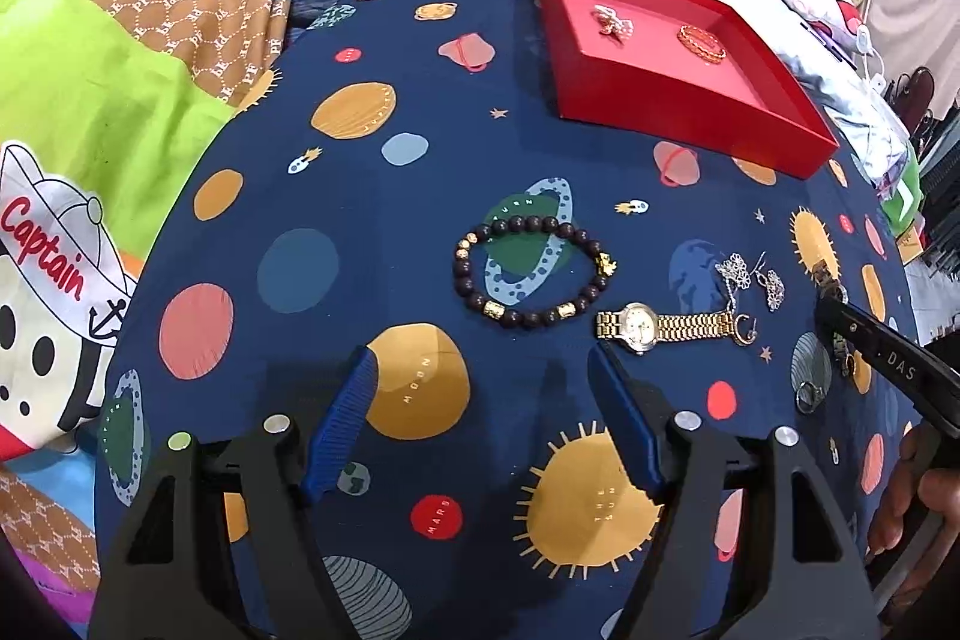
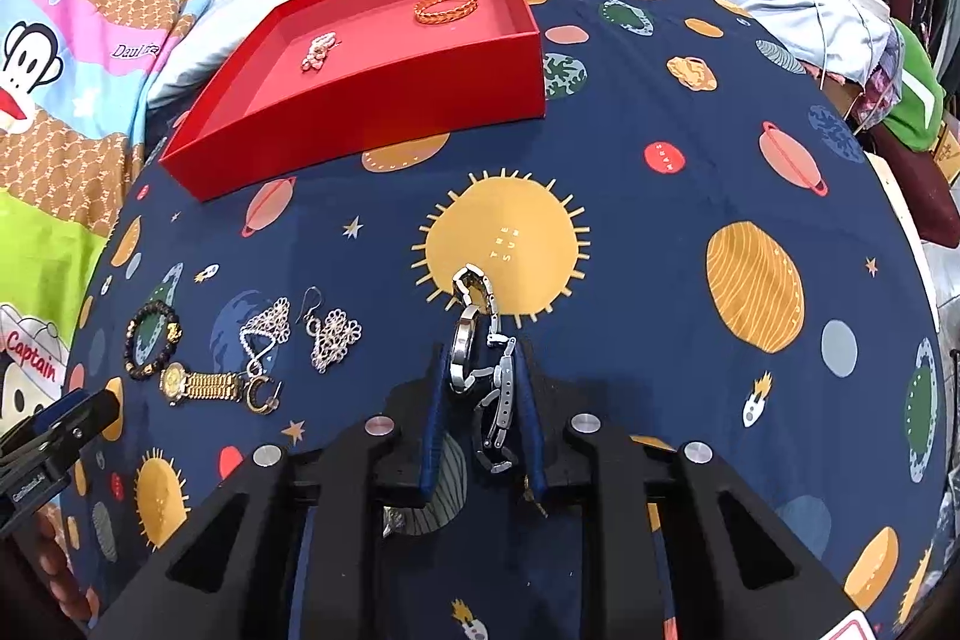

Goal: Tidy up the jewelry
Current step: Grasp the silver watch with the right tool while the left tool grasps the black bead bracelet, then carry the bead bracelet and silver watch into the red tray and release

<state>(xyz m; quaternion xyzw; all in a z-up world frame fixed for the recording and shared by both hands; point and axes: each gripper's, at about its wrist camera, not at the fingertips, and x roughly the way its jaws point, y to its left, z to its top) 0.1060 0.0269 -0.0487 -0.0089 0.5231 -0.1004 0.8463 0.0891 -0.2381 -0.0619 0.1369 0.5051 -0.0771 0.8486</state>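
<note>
So my right gripper (image 2: pixel 483 394) is clamping down on a silver metal-link watch (image 2: pixel 486 376), blue fingers squeezing its bracelet from both sides so the case is sticking out front toward the yellow sun print. I'm guessing I'm grabbing it by the band because that's the flattest bit to pinch.

My left gripper (image 1: pixel 480 400) is hanging spread wide with nothing in it, just above the navy planet-print bedsheet (image 1: pixel 360 220), pointing at the dark beaded bracelet with gold charms (image 1: pixel 528 274) and the gold-link watch (image 1: pixel 666 327) beside it. Silver filigree earrings (image 1: pixel 750 280) are lying just past that watch.

The shallow red cardboard tray (image 2: pixel 360 112) is sitting further back, already holding an orange-gold woven bangle (image 2: pixel 446 6) and a small pearly cluster piece (image 2: pixel 318 51). Most of its floor is bare, so there's plenty of landing room. I'm thinking the near wall is the thing to clear, and the sheet between here and the tray is looking unobstructed.
</note>
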